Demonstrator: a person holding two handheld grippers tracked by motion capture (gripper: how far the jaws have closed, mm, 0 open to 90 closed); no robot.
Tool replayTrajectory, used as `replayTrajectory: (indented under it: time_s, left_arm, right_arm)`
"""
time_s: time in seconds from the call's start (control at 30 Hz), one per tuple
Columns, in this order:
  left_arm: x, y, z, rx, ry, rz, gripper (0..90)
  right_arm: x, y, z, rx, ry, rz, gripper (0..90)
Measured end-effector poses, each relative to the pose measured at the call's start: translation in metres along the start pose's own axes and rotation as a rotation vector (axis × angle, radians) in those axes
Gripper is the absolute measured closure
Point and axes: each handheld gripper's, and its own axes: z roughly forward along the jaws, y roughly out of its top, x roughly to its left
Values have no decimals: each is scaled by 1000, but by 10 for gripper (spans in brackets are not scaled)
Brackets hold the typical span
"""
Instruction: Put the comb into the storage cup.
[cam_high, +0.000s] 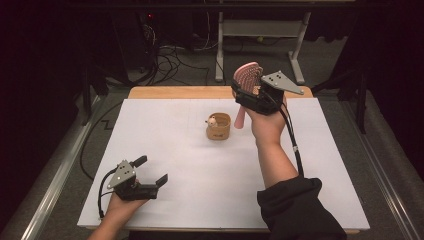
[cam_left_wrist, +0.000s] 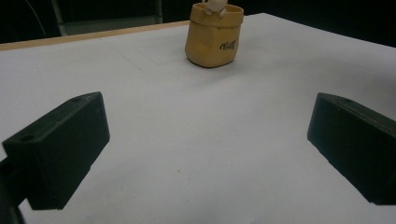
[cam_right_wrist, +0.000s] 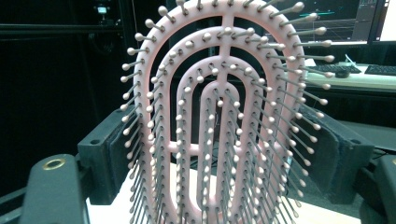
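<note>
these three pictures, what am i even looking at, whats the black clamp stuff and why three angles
A person sits at a table covered in white and holds a hand-held gripper, a black clamp with two jaws, in each hand. There is no robot arm.

The high view looks down from above the person. The other two pictures come from small cameras riding on each gripper, looking along its jaws.

The left gripper rests low near the person, jaws wide apart with nothing between them. Its camera sees a small tan pot with a little pale figure peeking out of the top.

The right gripper is raised beyond the pot and clamps a pink hairbrush, head up, bristles facing its camera. The handle hangs below the jaws.
</note>
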Motion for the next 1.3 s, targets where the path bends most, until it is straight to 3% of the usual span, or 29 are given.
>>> replayTrajectory:
  time_s: [1.3]
  left_arm:
    - [0, -1, 0, 5, 1, 4, 0]
  right_arm:
    - [17, -5, 40, -11, 32, 35, 202]
